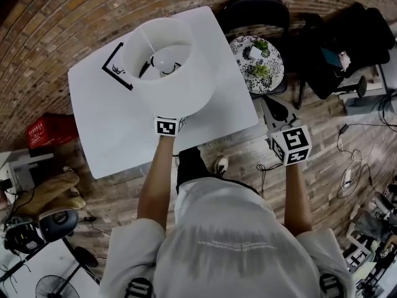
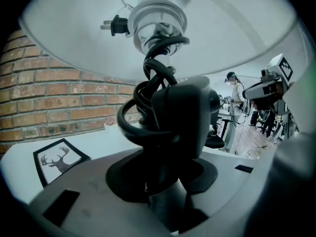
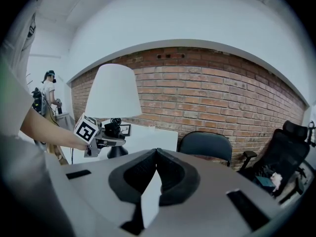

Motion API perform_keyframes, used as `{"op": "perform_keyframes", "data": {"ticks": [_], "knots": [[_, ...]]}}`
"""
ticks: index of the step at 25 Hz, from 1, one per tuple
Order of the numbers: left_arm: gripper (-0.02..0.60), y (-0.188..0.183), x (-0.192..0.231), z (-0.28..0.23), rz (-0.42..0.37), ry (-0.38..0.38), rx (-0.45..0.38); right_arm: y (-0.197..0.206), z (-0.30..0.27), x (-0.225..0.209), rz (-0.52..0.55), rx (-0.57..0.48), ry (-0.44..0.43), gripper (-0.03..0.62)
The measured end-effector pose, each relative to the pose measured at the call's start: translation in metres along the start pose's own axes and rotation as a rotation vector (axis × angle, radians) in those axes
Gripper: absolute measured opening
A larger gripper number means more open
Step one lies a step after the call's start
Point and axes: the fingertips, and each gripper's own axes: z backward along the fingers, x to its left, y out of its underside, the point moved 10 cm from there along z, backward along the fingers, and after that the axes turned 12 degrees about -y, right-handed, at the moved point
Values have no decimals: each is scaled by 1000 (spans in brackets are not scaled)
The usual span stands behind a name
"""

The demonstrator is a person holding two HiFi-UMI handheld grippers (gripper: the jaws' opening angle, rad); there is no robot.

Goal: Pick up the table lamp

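Table lamp [image 1: 167,67] w/ white shade is over the middle of the white table [image 1: 111,138]; can't tell if its base touches the top. Black cord [image 2: 150,98] is coiled round the stem under the shade, w/ the plug [image 2: 112,25] sticking out. L gripper [image 1: 169,125] is at the lamp's near side, jaws clamped on the stem + cord bundle. Framed deer pic [image 1: 116,67] lies flat just left of the lamp. Black chair [image 1: 254,14] is behind-right of the lamp, at the table's far edge. R gripper [image 1: 289,144] is well right of the lamp, off the table, jaws pressed together w/ nothing between.
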Motion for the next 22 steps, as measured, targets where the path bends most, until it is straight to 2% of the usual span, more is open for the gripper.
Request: {"op": "perform_keyframes", "data": {"ticks": [13, 22], "knots": [[137, -14, 13, 45, 5, -81, 26, -25, -11, 7, 54, -67, -72, 2], [137, -31, 25, 79, 26, -110, 17, -51, -19, 23, 100, -127, -124, 2]]}}
